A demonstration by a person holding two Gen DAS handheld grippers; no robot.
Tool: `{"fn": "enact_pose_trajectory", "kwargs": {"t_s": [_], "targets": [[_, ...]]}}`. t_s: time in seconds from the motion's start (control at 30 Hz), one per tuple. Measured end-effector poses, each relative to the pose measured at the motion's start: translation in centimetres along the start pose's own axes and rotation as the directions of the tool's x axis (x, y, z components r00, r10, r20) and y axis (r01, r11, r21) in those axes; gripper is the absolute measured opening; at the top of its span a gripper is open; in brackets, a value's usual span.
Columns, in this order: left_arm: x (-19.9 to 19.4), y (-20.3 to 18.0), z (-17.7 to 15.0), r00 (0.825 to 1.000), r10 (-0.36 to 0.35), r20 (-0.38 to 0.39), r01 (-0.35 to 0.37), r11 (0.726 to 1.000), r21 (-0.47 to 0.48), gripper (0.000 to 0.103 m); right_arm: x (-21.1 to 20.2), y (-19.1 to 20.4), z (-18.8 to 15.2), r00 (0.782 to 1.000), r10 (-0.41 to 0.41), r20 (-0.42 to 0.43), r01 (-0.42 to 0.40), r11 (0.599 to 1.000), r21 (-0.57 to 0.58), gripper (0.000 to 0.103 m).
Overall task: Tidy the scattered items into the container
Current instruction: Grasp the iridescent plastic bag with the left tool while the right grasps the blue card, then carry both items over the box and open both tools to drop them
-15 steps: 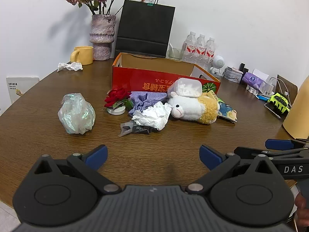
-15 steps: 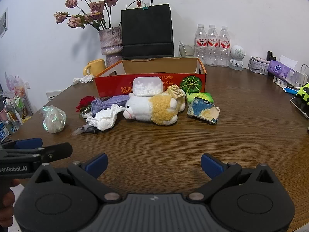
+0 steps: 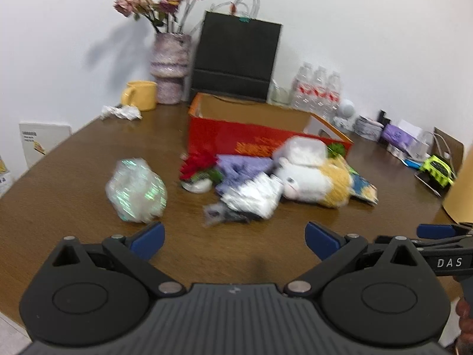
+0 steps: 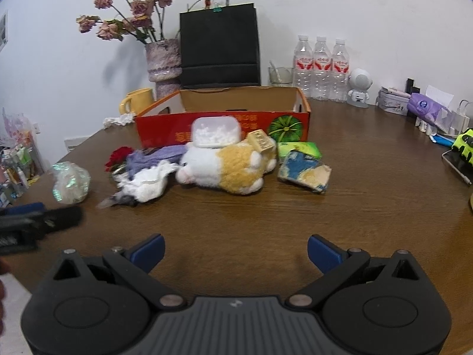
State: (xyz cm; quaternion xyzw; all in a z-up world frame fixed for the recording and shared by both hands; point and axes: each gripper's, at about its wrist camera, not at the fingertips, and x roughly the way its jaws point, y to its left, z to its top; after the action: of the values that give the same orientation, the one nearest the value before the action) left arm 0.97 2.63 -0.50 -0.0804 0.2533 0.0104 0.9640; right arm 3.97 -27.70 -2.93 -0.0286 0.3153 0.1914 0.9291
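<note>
Both grippers stand with jaws spread wide and nothing between them. The left gripper (image 3: 235,238) hangs over the near part of the brown table (image 3: 74,159), angled down toward the clutter; the right gripper (image 4: 235,250) does likewise beside it. Each is apart from every item.

The landmark is the red cardboard box (image 4: 224,130), open-topped, standing on the table in front of a black paper bag (image 4: 220,47). All scattered items lie outside it, on its near side.

Directly in front of the box, leaning against its wall, is a clear lidded tub of white pellets (image 4: 215,132). Touching the tub from the near side lies a white and yellow plush toy (image 4: 224,167) on its side, with a small gold block (image 4: 261,142) resting on it. To the right of the toy, near the box's right corner, sits a green packet (image 4: 300,149), and against its near side a torn blue and cream wrapper (image 4: 304,171).

Left of the toy: a purple cloth (image 4: 153,158), a red rose (image 4: 119,155), a crumpled white tissue (image 4: 145,185) and a dark wrapper (image 4: 118,199) at the tissue's near edge. Well to the left of the box lies an iridescent crumpled ball (image 4: 71,182), alone.

Behind the box's left end stand a yellow mug (image 4: 137,100) and a vase of dried roses (image 4: 164,62); three water bottles (image 4: 320,68) stand behind its right end. The left wrist view is blurred.
</note>
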Motion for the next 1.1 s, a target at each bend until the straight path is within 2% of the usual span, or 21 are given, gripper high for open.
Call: {"fn": "enact_pose_trajectory", "kwargs": {"t_s": [0.13,0.27,0.5,0.63,0.7,0.73,0.77,0.83,0.87,0.9,1.0,1.1], "targets": [[1.1,2.2,1.1,0.995,0.099,0.026,-0.098,0.995,-0.015,0.103,2.1,-1.6,1.1,0.998,-0.059,-0.001,0.059,0.998,0.005,0.103],[3.3,4.4,2.2,0.982,0.187,0.015,-0.186,0.982,-0.024,0.103,4.9,-3.4,2.6,0.994,-0.112,-0.016,0.113,0.994,0.012,0.101],[7.3,6.8,3.1,0.977,0.202,-0.062,-0.205,0.978,-0.041,0.101,9.9,-5.8,5.4,0.989,-0.139,-0.042,0.14,0.99,0.024,0.095],[9.0,7.6,3.0,0.976,0.178,-0.121,-0.186,0.981,-0.053,0.085,12.4,-6.8,6.3,0.989,-0.125,-0.076,0.128,0.991,0.035,0.089],[9.7,7.9,2.9,0.977,0.159,-0.144,-0.17,0.984,-0.062,0.07,13.4,-7.1,6.4,0.99,-0.104,-0.099,0.109,0.993,0.044,0.079],[9.8,7.9,2.8,0.978,0.161,-0.136,-0.17,0.984,-0.057,0.067,13.8,-7.2,6.4,0.99,-0.09,-0.111,0.096,0.994,0.051,0.077],[10.0,7.8,2.9,0.978,0.157,-0.137,-0.165,0.985,-0.052,0.055,14.1,-7.2,6.3,0.989,-0.088,-0.117,0.094,0.994,0.048,0.069],[10.1,8.0,3.0,0.982,0.134,-0.136,-0.144,0.987,-0.069,0.05,13.9,-7.0,6.2,0.99,-0.099,-0.097,0.102,0.995,0.021,0.044],[10.0,8.0,3.2,0.983,0.126,-0.132,-0.136,0.988,-0.072,0.048,13.6,-7.1,6.1,0.993,-0.08,-0.086,0.083,0.996,0.03,0.019],[9.9,8.0,3.3,0.985,0.123,-0.124,-0.132,0.989,-0.068,0.047,13.3,-7.2,6.0,0.995,-0.056,-0.082,0.06,0.997,0.045,0.011],[9.2,7.7,4.1,0.989,0.121,-0.083,-0.126,0.99,-0.058,0.046,11.9,-7.4,6.0,0.999,-0.015,-0.042,0.017,0.999,0.051,0.01],[8.4,7.2,6.1,0.996,0.084,-0.029,-0.086,0.994,-0.06,0.047,10.0,-7.4,7.3,0.999,0.018,0.039,-0.02,0.999,0.045,0.01]]}}
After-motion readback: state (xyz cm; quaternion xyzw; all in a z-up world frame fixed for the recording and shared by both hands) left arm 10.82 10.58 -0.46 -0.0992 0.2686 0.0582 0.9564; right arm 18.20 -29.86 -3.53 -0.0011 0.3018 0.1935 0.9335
